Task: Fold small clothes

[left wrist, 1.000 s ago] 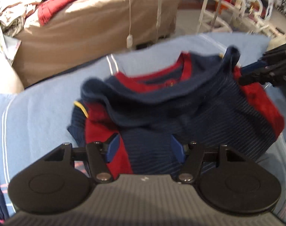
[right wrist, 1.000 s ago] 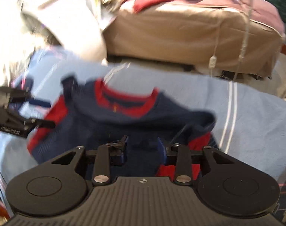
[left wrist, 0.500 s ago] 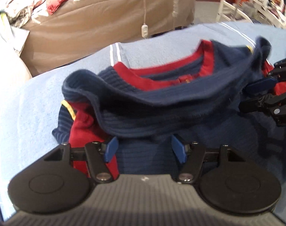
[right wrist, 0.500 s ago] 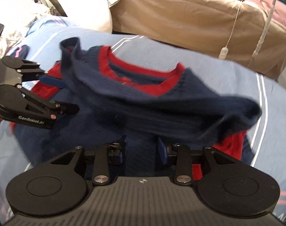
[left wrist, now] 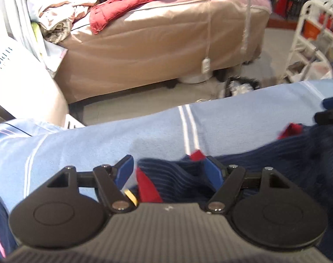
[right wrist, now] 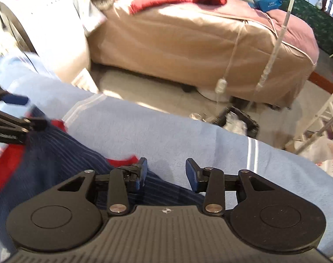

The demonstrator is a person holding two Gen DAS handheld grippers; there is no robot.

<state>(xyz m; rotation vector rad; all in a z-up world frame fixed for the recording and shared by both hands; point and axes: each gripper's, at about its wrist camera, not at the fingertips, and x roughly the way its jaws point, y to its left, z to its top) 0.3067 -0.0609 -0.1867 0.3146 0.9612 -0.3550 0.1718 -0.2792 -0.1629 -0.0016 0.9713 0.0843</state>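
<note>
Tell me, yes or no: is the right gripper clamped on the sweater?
No: the right gripper stands open, the sweater lying loose under it.

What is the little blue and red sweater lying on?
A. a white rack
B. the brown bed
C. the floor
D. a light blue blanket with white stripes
D: the sweater lies on the light blue blanket, whose white stripes show beside it.

Navy ribbed sweater (left wrist: 265,164) with red trim, pale-blue blanket (left wrist: 100,144)
</note>
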